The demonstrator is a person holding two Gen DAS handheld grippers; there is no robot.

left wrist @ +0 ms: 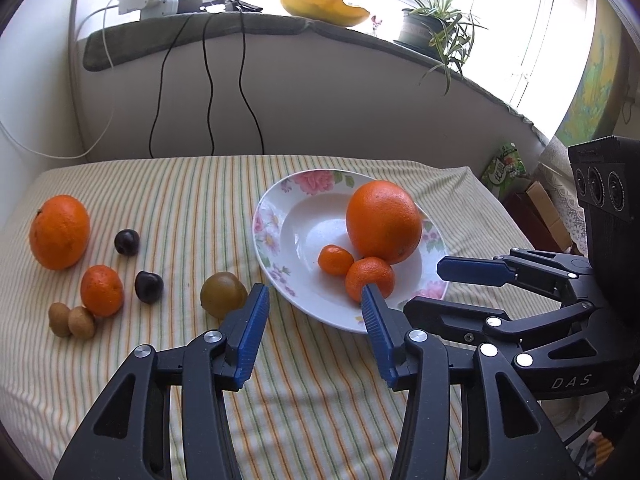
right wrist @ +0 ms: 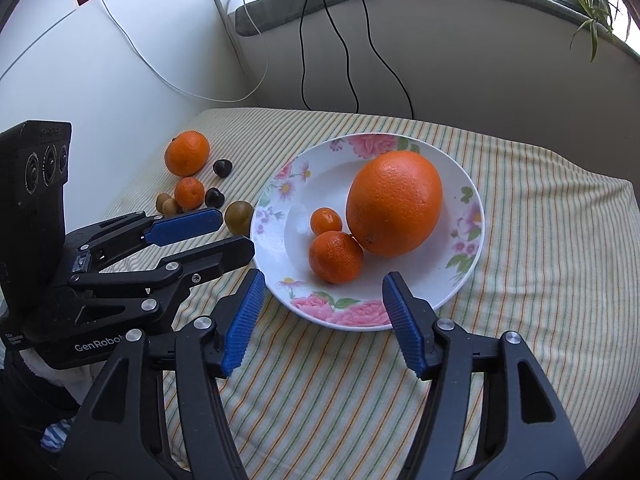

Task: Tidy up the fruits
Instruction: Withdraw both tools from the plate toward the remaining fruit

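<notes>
A flowered white plate (left wrist: 272, 236) (right wrist: 472, 216) holds a big orange (left wrist: 383, 222) (right wrist: 394, 203) and two mandarins (left wrist: 370, 278) (right wrist: 335, 257). On the striped cloth to its left lie a big orange (left wrist: 59, 232) (right wrist: 187, 153), a mandarin (left wrist: 101, 290) (right wrist: 189, 192), two dark plums (left wrist: 149, 287) (right wrist: 214, 197), a green-brown fruit (left wrist: 223, 294) (right wrist: 238, 217) and two small brown fruits (left wrist: 81, 322) (right wrist: 169, 206). My left gripper (left wrist: 314, 300) (right wrist: 234, 232) is open and empty above the cloth by the plate's near-left rim. My right gripper (right wrist: 323, 292) (left wrist: 424, 284) is open and empty over the plate's near rim.
Black and white cables (left wrist: 208, 92) hang down the wall behind the table. A windowsill holds a power strip (left wrist: 148, 0), a yellow dish (left wrist: 324, 8) and a potted plant (left wrist: 436, 28). Boxes (left wrist: 536, 208) stand past the table's right edge.
</notes>
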